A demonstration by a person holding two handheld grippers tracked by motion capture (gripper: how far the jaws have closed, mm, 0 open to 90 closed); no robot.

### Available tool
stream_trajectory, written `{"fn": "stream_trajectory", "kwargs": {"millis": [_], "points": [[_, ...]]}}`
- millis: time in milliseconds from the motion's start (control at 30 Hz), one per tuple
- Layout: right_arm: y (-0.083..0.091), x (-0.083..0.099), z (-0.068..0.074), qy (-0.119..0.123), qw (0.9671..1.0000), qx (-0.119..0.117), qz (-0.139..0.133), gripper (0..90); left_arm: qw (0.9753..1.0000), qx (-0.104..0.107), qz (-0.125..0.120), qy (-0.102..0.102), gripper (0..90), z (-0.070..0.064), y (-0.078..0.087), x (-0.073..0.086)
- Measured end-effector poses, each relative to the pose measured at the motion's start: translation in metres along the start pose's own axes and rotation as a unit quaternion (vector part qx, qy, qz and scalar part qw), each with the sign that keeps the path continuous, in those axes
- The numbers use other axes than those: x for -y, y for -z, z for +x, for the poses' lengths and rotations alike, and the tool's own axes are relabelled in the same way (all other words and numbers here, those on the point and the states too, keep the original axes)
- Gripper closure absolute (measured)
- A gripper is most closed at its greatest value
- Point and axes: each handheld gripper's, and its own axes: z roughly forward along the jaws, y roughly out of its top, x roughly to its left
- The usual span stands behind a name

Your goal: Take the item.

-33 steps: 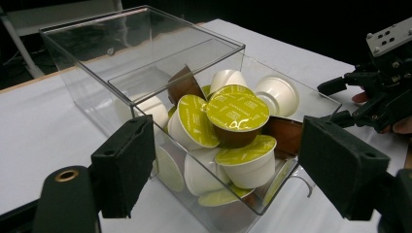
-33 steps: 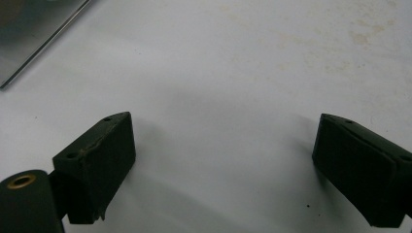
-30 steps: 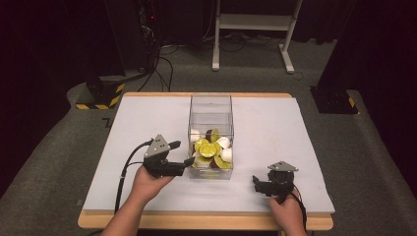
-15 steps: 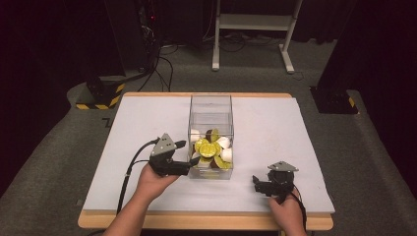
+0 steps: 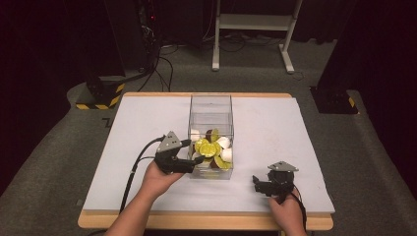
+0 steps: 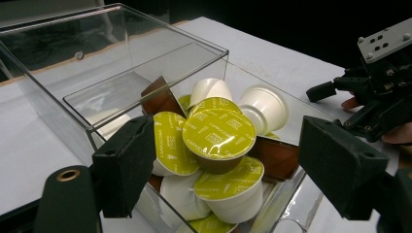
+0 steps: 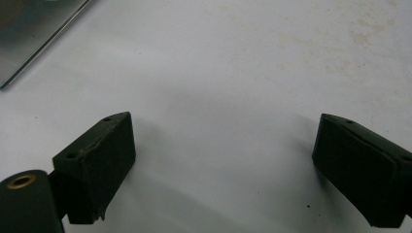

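Your left gripper (image 6: 223, 174) is spread wide at the clear box (image 5: 211, 105), top yellow-lidded capsule (image 6: 218, 133) dead ahead between the jaws, lid up; right gripper (image 5: 259, 183) spread too, well off to the side

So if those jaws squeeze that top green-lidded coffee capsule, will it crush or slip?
The top capsule looks thin-walled, so probably light and dentable. Its foil lid seems glossy, maybe slippery. It rests tilted on loose capsules in the clear box, so nudging likely shifts it.
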Motion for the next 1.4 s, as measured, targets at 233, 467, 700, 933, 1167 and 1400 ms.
{"fn": "stream_trajectory", "kwargs": {"millis": [233, 467, 700, 933, 1167, 1400], "points": [[0.0, 0.0, 0.0, 0.0, 1.0, 0.0, 0.0, 8.2, 1.0, -0.001, 0.008, 0.0, 22.1, 0.001, -0.008, 0.001], [0.0, 0.0, 0.0, 0.0, 1.0, 0.0, 0.0, 8.2, 0.9999, 0.001, 0.014, -0.004, 22.1, -0.001, -0.015, -0.001], [0.0, 0.0, 0.0, 0.0, 1.0, 0.0, 0.0, 8.1, 0.9998, 0.003, 0.021, -0.002, 22.2, -0.001, -0.024, -0.001], [0.0, 0.0, 0.0, 0.0, 1.0, 0.0, 0.0, 8.1, 0.9994, 0.0, 0.034, -0.005, 22.1, 0.001, -0.032, 0.001], [0.0, 0.0, 0.0, 0.0, 1.0, 0.0, 0.0, 8.2, 0.999, 0.0, 0.044, -0.007, 22.1, 0.001, -0.038, 0.001], [0.0, 0.0, 0.0, 0.0, 1.0, 0.0, 0.0, 8.2, 0.9978, -0.006, 0.066, -0.002, 22.0, 0.002, -0.048, 0.003]]}}
